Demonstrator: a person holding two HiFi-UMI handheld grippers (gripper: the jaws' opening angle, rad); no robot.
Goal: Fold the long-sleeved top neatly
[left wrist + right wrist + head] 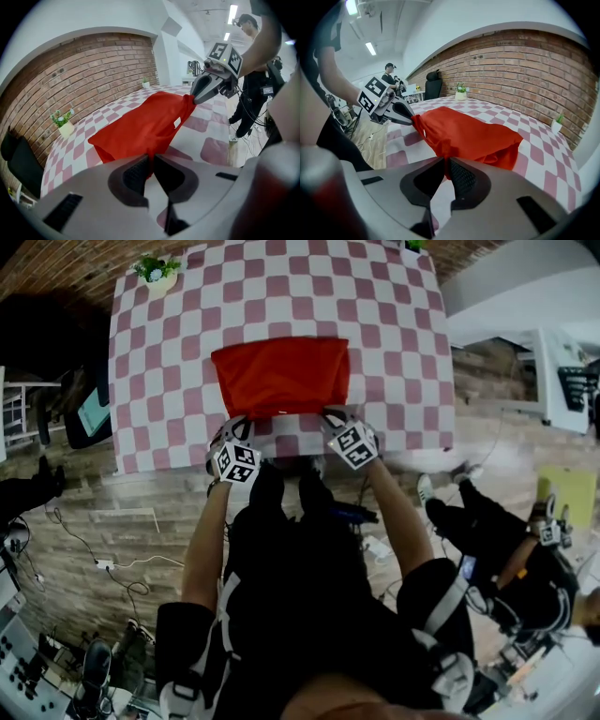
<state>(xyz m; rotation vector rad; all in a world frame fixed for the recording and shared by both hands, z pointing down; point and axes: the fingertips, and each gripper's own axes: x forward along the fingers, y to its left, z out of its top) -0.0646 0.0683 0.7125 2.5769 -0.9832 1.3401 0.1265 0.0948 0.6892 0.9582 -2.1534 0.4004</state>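
Red top (281,376) sits on the checked table (159,381); my left claw (234,423) and right claw (336,416) each clamp its near edge.

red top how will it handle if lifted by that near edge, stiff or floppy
Probably floppy: the red top drapes in soft folds between the left gripper and right gripper, both shut on its near edge. Likely light, since two small pinches hold it. It would probably drag across the checked tablecloth rather than roll.
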